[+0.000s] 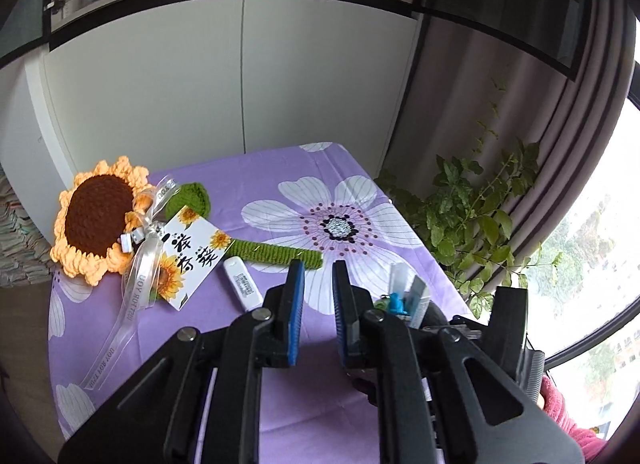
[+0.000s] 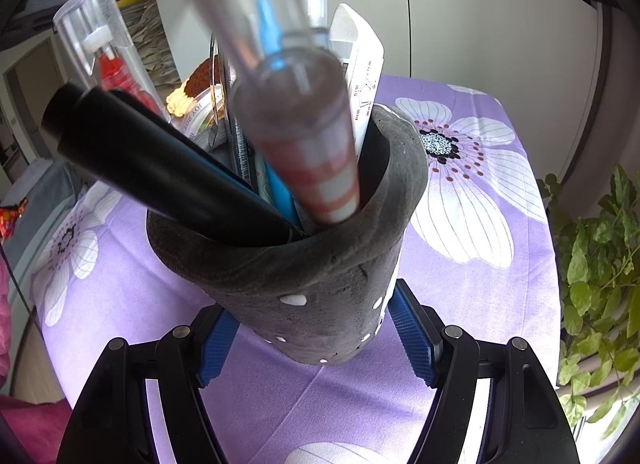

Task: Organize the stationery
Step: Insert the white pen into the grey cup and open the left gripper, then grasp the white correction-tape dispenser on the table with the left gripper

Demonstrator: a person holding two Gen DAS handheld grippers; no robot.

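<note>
A grey felt pen holder (image 2: 320,280) stands on the purple flowered cloth (image 2: 480,304), and my right gripper (image 2: 310,314) is shut on its lower sides with both blue pads. Inside it are a black marker (image 2: 160,168), a blue pen (image 2: 278,184), a white ruler-like piece (image 2: 360,64) and a blurred clear pen with a red-checked barrel (image 2: 312,152). My left gripper (image 1: 318,264) hovers over the cloth left of the holder (image 1: 434,318), its jaws slightly apart with nothing between them. A white stick-shaped item (image 1: 243,284) lies on the cloth just left of it.
A crocheted sunflower (image 1: 98,216) with a green stem, ribbon and a printed card (image 1: 192,254) lies at the table's left. A leafy plant (image 1: 472,216) stands off the right edge. White cabinet doors (image 1: 240,76) rise behind the table.
</note>
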